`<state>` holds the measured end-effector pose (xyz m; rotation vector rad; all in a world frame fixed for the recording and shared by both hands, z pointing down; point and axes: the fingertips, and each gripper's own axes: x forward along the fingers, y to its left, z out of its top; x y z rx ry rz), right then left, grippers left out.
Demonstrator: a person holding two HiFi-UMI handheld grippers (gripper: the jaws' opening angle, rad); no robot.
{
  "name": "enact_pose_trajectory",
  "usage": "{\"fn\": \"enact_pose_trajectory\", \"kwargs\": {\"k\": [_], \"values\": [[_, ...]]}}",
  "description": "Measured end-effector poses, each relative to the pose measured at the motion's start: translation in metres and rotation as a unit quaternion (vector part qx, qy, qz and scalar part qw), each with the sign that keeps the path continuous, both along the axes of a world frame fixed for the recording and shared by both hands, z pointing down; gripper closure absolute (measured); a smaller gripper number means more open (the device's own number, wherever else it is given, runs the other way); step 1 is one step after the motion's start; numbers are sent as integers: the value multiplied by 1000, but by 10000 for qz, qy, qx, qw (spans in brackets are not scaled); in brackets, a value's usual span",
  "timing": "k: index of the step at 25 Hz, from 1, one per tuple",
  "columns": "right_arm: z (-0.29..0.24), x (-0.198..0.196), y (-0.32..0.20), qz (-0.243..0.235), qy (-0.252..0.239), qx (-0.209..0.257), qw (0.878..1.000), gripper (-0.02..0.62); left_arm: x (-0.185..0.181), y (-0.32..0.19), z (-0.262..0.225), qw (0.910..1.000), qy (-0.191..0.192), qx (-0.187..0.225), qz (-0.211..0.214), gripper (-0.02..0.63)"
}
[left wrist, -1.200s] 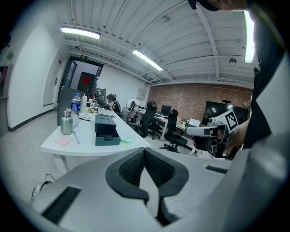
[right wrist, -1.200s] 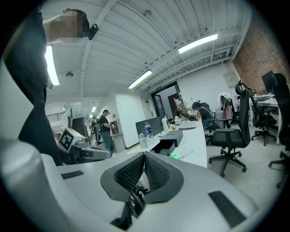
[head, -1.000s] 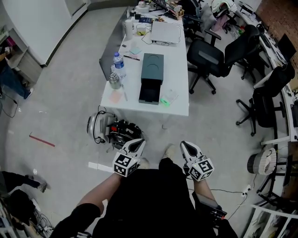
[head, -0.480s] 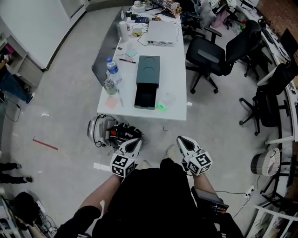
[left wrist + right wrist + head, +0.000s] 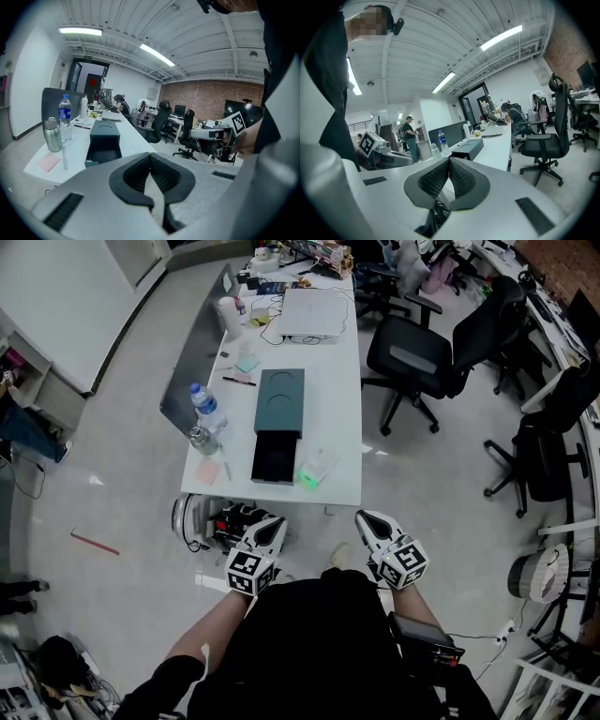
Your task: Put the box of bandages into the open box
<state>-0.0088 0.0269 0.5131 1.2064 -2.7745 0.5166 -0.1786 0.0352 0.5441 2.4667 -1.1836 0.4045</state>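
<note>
At the left of the table (image 5: pixel 343 409) stand a bottle (image 5: pixel 201 402), a flask (image 5: pixel 197 438) and a pink note (image 5: pixel 208 471), none of them part of the job, so the approach is best kept off that side. The left gripper (image 5: pixel 270 525) hangs low in front of the person, well short of the table, its jaws pressed together on nothing. It has no call to act unless the open box (image 5: pixel 281 401) needs steadying, and then it could rest against that box's left wall. The open box lies lengthwise mid-table, its dark, empty tray facing the near edge. Just right of the tray, close to the near edge and a little askew, lies the bandage box (image 5: pixel 314 468), pale with a green end; whether it touches the tray I cannot tell. The right gripper (image 5: pixel 368 520), also by the body and well apart from the table, has its jaws together and empty too. It is on the bandages' side, so I judge it should take them: step in, spread the jaws before reaching, come down across the short sides with the wrist turned to match the skew, and close gently, since the box looks light and could skid off the edge. Then lift it over the tray wall, carry it left and lower it in before letting go. The chair (image 5: pixel 412 357) further right stands out of the way
</note>
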Motion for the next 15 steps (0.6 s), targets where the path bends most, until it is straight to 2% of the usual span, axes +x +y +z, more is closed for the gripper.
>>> {"fn": "enact_pose_trajectory", "kwargs": {"k": [7,15], "values": [[7,28,-33,-219,4,-83,9997,568,35,-32,0,9997,-149,-189,-33,598],[14,53,-62,-498,-84,-163,9986,568,51,-58,1,9982,-342,-321,-368,598]]}}
